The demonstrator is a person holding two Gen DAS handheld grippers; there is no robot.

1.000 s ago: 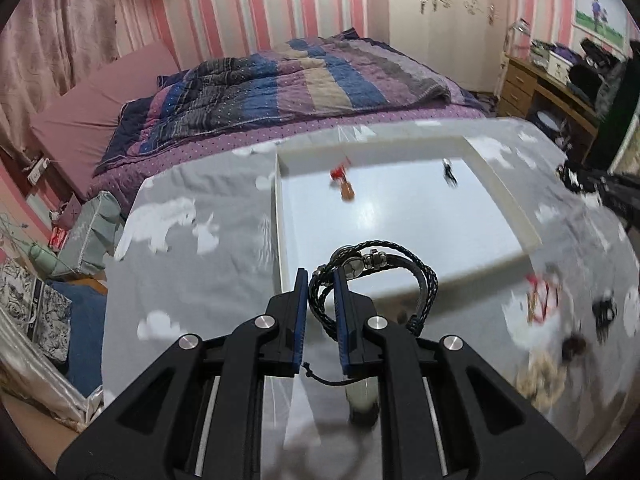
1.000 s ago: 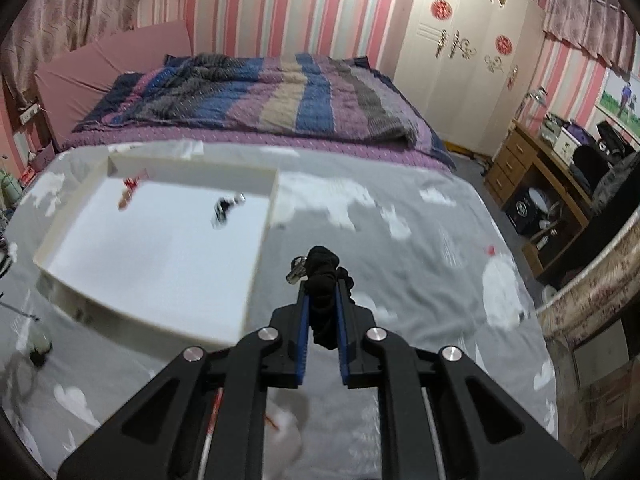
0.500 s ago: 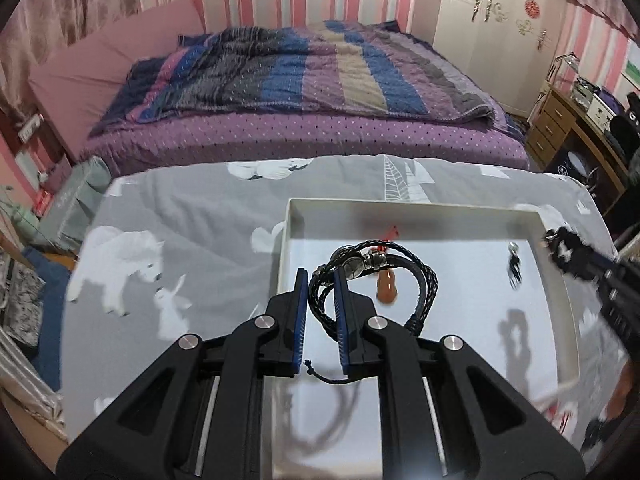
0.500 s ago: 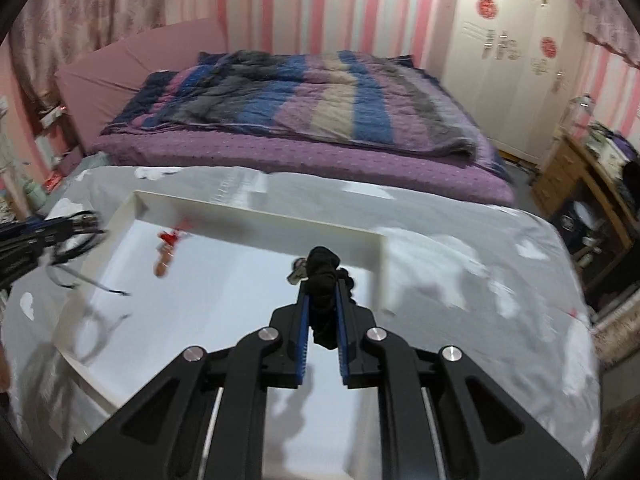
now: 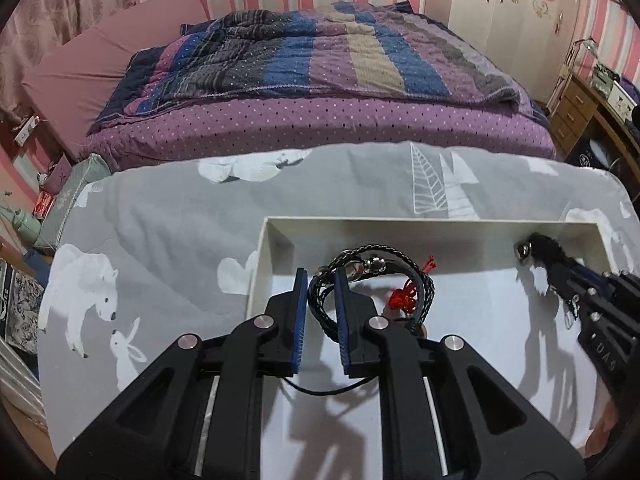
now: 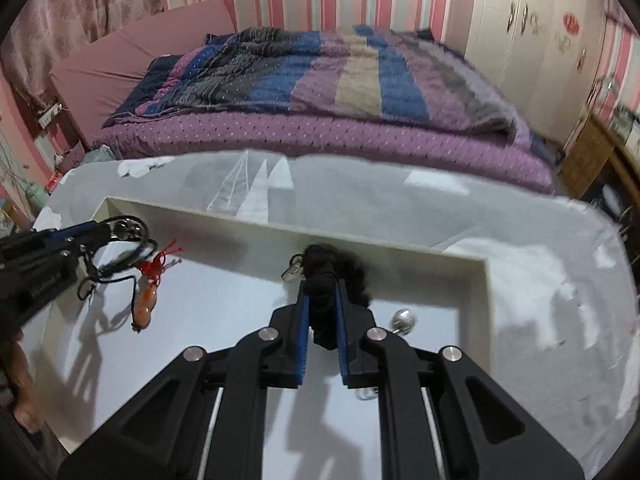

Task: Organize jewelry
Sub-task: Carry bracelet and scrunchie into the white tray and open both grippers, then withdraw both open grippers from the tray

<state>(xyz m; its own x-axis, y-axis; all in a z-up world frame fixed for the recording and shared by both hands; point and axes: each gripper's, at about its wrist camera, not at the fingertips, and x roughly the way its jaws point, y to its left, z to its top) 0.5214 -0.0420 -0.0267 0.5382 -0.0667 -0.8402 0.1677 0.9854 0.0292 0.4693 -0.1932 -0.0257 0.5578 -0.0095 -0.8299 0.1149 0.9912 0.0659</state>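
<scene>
My left gripper (image 5: 322,276) is shut on a black braided bracelet (image 5: 404,256) with silver beads, held over the left part of the white tray (image 5: 400,221). My right gripper (image 6: 322,288) is shut on a black fuzzy hair tie (image 6: 352,272) with a small silver charm, held over the tray (image 6: 360,242) near its far wall. A red-tasselled orange pendant (image 6: 145,300) lies in the tray, also seen under the bracelet (image 5: 402,298). A small silver earring (image 6: 403,319) lies in the tray by my right gripper. The right gripper also shows in the left wrist view (image 5: 540,252), the left one in the right wrist view (image 6: 116,230).
The tray sits on a grey blanket with white animal prints (image 5: 160,240). A bed with a striped quilt (image 5: 320,56) lies behind. A wooden desk (image 5: 592,108) stands at the right, a white wardrobe (image 6: 532,20) at the back right.
Both grippers have moved forward and lower over the tray with their items still held. The right gripper now reaches the tray's far wall.
</scene>
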